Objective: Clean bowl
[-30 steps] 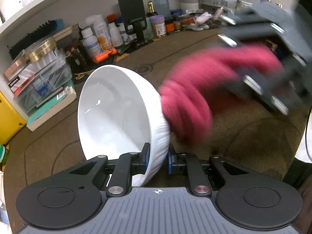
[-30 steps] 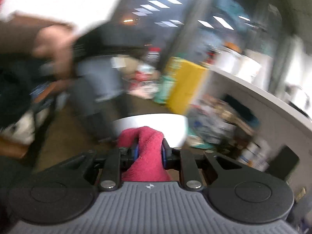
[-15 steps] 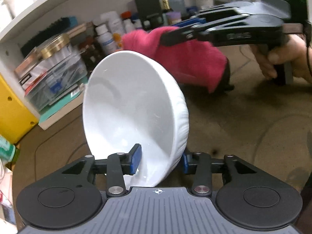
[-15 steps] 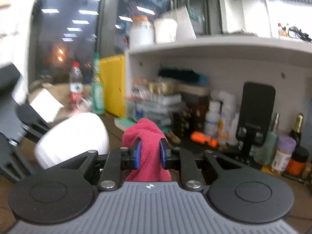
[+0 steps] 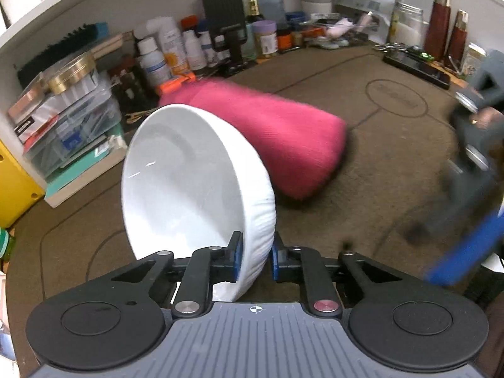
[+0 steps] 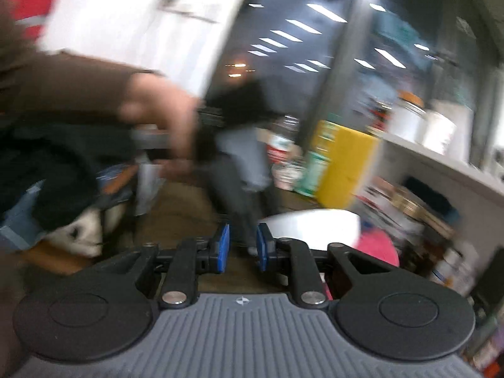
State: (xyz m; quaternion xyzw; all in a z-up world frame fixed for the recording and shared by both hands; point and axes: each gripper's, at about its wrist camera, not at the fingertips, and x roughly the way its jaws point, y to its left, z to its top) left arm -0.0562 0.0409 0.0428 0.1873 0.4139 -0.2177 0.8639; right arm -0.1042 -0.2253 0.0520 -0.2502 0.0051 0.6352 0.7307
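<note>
My left gripper (image 5: 254,256) is shut on the rim of a white bowl (image 5: 189,186), held tilted on its side above the brown mat. A pink cloth (image 5: 277,145) lies bunched on the mat just behind the bowl. My right gripper (image 6: 242,247) is empty, its blue pads a small gap apart; it shows blurred at the right edge of the left wrist view (image 5: 472,170). In the blurred right wrist view the bowl (image 6: 318,226) and the cloth (image 6: 378,247) sit to the right of the fingers.
Bottles and jars (image 5: 176,53), a black phone stand (image 5: 225,22) and stacked plastic boxes (image 5: 66,119) line the shelf at the back and left. A yellow box (image 5: 12,189) stands at the far left. Tall brown bottles (image 5: 441,22) stand at the back right.
My right gripper has let go of the pink cloth, which now lies on the mat behind the bowl. The gripper has swung away to the right. The bowl stays in my left gripper.
</note>
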